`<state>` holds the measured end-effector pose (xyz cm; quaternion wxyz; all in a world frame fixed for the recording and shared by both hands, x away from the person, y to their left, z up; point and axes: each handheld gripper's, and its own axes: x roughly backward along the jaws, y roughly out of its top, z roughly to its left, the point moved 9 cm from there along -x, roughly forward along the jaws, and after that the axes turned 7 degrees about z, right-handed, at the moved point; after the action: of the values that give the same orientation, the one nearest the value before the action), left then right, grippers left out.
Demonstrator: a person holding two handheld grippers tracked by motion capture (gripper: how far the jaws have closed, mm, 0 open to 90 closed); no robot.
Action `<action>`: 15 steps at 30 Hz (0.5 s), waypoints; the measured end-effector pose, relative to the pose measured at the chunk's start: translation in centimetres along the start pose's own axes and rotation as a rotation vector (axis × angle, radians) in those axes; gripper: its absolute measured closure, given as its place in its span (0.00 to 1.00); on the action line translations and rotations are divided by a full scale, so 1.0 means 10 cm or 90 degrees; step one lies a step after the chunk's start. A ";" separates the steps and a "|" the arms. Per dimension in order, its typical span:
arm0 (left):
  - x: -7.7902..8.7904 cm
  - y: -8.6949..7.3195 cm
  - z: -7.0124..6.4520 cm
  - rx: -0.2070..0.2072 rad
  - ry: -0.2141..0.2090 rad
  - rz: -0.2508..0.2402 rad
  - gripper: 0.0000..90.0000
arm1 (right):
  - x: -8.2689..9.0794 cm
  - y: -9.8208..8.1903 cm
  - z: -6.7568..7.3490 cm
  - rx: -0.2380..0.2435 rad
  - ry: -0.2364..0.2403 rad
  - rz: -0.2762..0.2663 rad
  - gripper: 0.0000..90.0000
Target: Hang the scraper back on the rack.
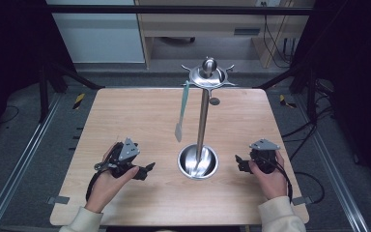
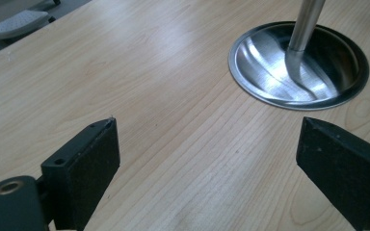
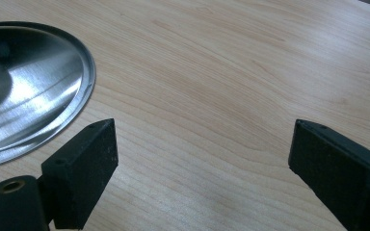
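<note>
A stainless-steel utensil stand (image 1: 202,116) is standing upright on the wooden tabletop (image 1: 125,116), toward the person's side of its middle. Its round dished base (image 1: 198,162) is resting flat on the wood, a slim pole (image 1: 203,121) is rising from the base's centre, and a disc with short hook arms (image 1: 208,77) and a ball knob is crowning the pole. 1 pale teal utensil (image 1: 181,113), seemingly a spatula, is hanging from a hook on the stand's left side, its blade dangling above the wood, apart from the pole.

The left tool (image 1: 147,169) is lying on the tabletop left of the base, near it but not touching, gripped by the person's left hand (image 1: 108,181). In the left gripper view its 2 black jaws are standing wide apart with bare wood between them, pinching nothing, and the left tool (image 2: 207,159) is pointing toward the base (image 2: 339,98) ahead and to the right.

The right tool (image 1: 239,162) is sitting right of the base, also near and clear of it, held by the right hand (image 1: 270,179). In the right gripper view the right tool (image 3: 202,159) is likewise spread wide over bare wood, with the base's rim (image 3: 84,96) showing at the upper left.

Cream sleeves (image 1: 282,215) are coming in from the near edge.
</note>
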<state>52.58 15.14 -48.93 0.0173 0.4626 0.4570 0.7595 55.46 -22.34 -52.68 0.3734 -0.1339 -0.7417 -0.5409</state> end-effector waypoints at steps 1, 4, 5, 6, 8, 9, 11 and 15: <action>-0.01 -0.02 0.02 0.002 0.002 0.004 0.09 | 0.00 0.00 0.00 0.000 0.000 0.000 0.12; -0.01 -0.08 0.08 0.010 0.006 0.007 0.09 | 0.00 0.00 0.00 -0.001 0.000 0.001 0.12; -0.01 -0.11 0.10 0.012 0.005 0.009 0.09 | 0.00 0.00 0.01 0.000 0.000 0.001 0.12; -0.01 -0.13 0.12 0.016 0.007 0.010 0.09 | 0.00 0.00 0.01 0.001 0.000 0.000 0.12; 0.00 -0.20 0.19 0.020 0.015 0.019 0.09 | 0.00 0.00 0.00 0.003 -0.001 0.000 0.12; 0.00 -0.23 0.22 0.025 0.018 0.021 0.09 | 0.00 0.00 0.00 0.003 -0.001 0.000 0.12; 0.00 -0.28 0.27 0.035 0.021 0.025 0.09 | 0.00 0.00 0.00 0.003 -0.001 0.000 0.12; 0.01 -0.36 0.37 0.047 0.029 0.031 0.09 | 0.00 0.01 0.01 0.002 0.001 -0.001 0.12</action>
<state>53.73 19.75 -50.82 -0.0284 0.4564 0.4738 0.7526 55.44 -22.27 -52.62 0.3737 -0.1326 -0.7425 -0.5398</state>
